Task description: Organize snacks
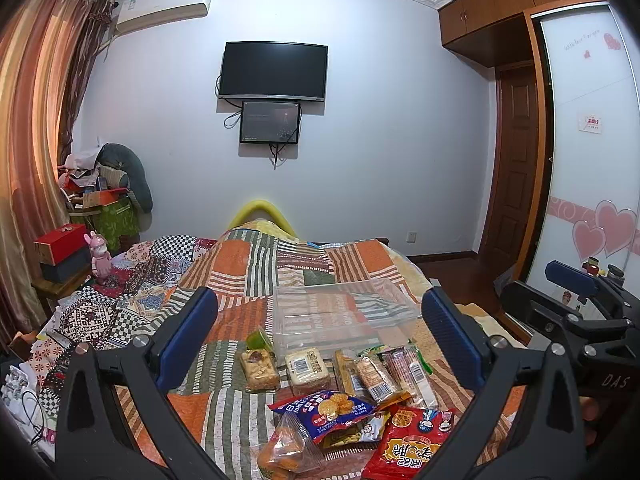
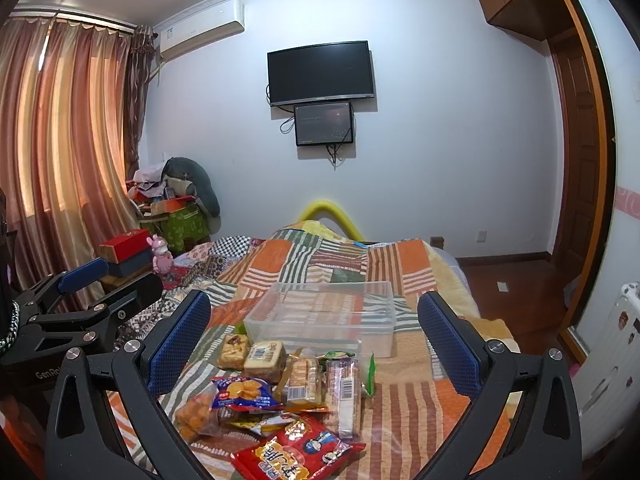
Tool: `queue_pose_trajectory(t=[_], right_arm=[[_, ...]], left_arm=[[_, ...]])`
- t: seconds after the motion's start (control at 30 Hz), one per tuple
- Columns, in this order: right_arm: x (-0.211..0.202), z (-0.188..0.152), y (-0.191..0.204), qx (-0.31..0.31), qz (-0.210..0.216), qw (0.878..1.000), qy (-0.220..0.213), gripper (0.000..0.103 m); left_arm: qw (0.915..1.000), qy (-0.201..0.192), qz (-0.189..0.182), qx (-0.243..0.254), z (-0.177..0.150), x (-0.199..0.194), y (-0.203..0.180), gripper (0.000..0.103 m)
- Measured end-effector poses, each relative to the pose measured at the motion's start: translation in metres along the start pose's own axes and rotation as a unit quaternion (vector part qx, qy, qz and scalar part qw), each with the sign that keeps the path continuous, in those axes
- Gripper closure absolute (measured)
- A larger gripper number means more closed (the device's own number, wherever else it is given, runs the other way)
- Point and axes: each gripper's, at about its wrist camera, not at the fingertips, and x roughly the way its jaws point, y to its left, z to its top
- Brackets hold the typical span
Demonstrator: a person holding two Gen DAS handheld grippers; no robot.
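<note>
A clear plastic box (image 1: pixel 344 312) (image 2: pixel 324 316) stands empty on the patchwork bed. Several wrapped snacks lie in front of it: a red packet (image 1: pixel 412 444) (image 2: pixel 296 452), a blue cracker packet (image 1: pixel 324 408) (image 2: pixel 242 392), a pale cake bar (image 1: pixel 306 366) (image 2: pixel 264 356), a nut bar (image 1: pixel 259 368) (image 2: pixel 233 352), an orange bag (image 1: pixel 286 448) (image 2: pixel 196 412) and long biscuit packs (image 1: pixel 408 372) (image 2: pixel 344 388). My left gripper (image 1: pixel 320 332) is open and empty above the snacks. My right gripper (image 2: pixel 314 332) is open and empty too, and shows at the right edge of the left wrist view (image 1: pixel 576 304).
The patchwork quilt (image 1: pixel 256 264) (image 2: pixel 404 400) covers the bed. A bedside table with red and dark boxes (image 1: pixel 60 252) (image 2: pixel 128 252) and a pink toy (image 1: pixel 100 260) stands at the left. A wardrobe (image 1: pixel 592 160) and a door (image 2: pixel 576 152) are at the right.
</note>
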Motion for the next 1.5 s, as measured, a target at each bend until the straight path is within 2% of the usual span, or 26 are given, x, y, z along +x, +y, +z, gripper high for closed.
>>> queue_pose_trajectory(t=[0.83,1.13,1.2,1.3,1.5], right_arm=[[0.000,-0.001,0.003,0.001,0.007,1.000,0.000,0.000],[0.004,-0.003,-0.001,0.003,0.032,0.999,0.009,0.000],[0.006,-0.003,-0.003,0.006,0.039,0.999,0.015,0.005],[0.012,-0.005,-0.007,0.010,0.047,0.998,0.036,0.018],[0.029,-0.012,-0.022,0.010,0.046,0.995,0.092,0.041]], left_arm=[[1.0000,0.001,0.004,-0.003,0.002,-0.001,0.002,0.000],[1.0000,0.002,0.006,-0.001,0.000,0.003,0.002,0.002],[1.0000,0.007,0.006,0.001,-0.002,0.004,0.002,0.008],[0.9997,0.022,0.004,0.003,-0.005,0.010,0.005,0.018],[0.9965,0.083,-0.008,0.009,-0.016,0.036,0.019,0.035]])
